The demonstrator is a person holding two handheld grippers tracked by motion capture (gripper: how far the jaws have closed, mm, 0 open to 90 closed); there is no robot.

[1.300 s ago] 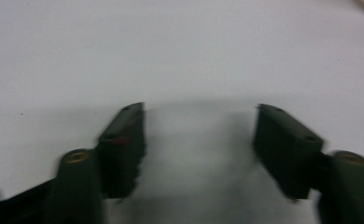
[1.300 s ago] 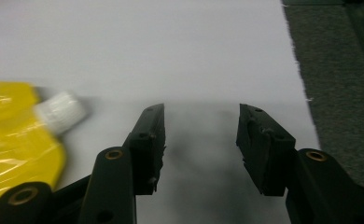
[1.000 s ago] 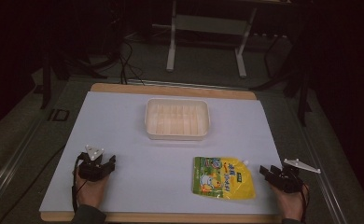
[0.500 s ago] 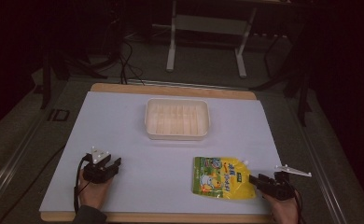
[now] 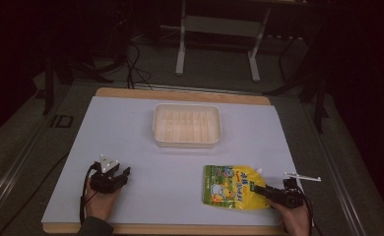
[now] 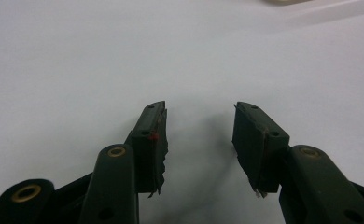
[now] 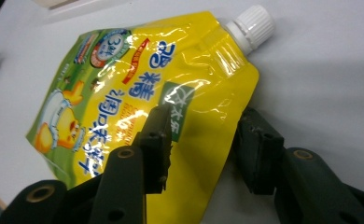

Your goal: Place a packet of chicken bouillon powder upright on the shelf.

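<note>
Yellow and green, the pouch (image 5: 234, 187) lies flat on the white surface (image 5: 145, 132) at the near right, its white cap (image 7: 252, 21) pointing to the far right. Right gripper (image 5: 259, 189) is on it now, reaching in from the right, jaws straddling the pouch's right-hand edge; in the right gripper view one jaw sits over the printed face, the other just off the edge on the surface. Those jaws have just been closing with the pouch between them, and I cannot tell whether the pads press on it yet. Over at the near left, the left gripper (image 5: 119, 171) rests in the person's hand, jaws spread wide with bare surface between them. Cream tray (image 5: 187, 125) sits at the far middle, well apart from both
</note>
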